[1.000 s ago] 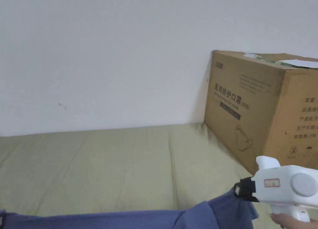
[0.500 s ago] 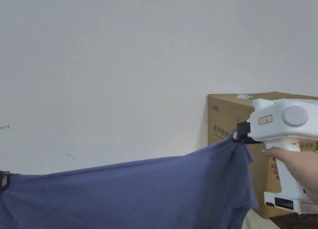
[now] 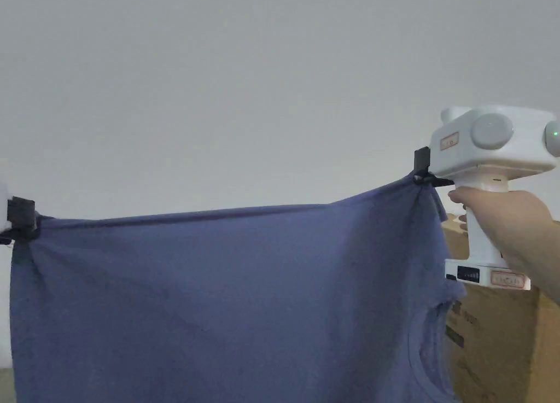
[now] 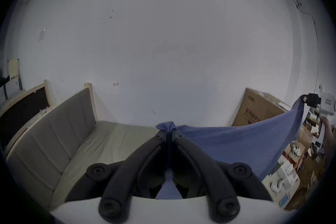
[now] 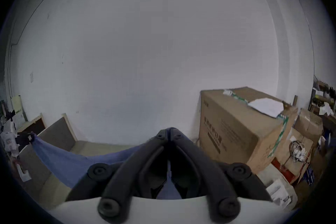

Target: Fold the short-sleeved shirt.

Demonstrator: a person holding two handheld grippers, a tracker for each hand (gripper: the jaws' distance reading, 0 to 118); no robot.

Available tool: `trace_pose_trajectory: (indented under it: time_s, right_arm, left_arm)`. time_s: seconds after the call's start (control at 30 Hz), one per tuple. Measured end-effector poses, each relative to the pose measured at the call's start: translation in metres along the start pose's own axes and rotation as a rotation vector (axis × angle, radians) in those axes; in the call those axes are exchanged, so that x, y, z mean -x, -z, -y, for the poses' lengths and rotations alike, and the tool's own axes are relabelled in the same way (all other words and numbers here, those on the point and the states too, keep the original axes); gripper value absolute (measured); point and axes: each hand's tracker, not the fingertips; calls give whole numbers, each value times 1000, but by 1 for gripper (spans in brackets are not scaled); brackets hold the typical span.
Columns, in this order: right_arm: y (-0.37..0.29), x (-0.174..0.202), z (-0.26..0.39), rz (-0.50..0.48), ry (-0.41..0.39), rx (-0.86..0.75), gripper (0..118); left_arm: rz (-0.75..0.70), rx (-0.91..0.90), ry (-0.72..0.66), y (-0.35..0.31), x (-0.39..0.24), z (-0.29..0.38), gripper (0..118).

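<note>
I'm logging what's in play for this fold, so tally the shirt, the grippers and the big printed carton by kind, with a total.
Blue shirt: 1
Grippers, each shut on the shirt's top edge: 2, left gripper and right gripper
Large printed cardboard box: 1
Total: 4
</note>
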Motion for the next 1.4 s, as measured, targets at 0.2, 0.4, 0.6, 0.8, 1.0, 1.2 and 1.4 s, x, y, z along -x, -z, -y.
trace_pose_trajectory:
  time_s: [0.2, 0.4, 0.6, 0.8, 1.0, 1.2, 1.4]
  right_arm:
    - [21, 13, -32, 9, -43, -105, 0]
    - [48, 18, 0, 44, -159, -129, 0]
    - [71, -4, 139, 31, -104, 114, 0]
    - [49, -53, 367, -15, 1, 555, 0]
    - [-67, -106, 514, -24, 79, 869, 0]
    - [-195, -133, 537, -119, 123, 929, 0]
    - [-275, -134, 542, -162, 48, 983, 0]
  left_arm:
    - [-41, -81, 14, 29, 3, -21, 3]
    - [-90, -114, 53, 48, -2, 3, 3]
    - [-74, 87, -18, 74, 8, 102, 4]
    - [-25, 474, -40, 63, 22, 286, 4]
    - [-5, 700, 27, -22, 44, 425, 4]
    - [84, 749, 28, -140, 59, 474, 4]
    - [86, 757, -51, -216, 76, 490, 4]
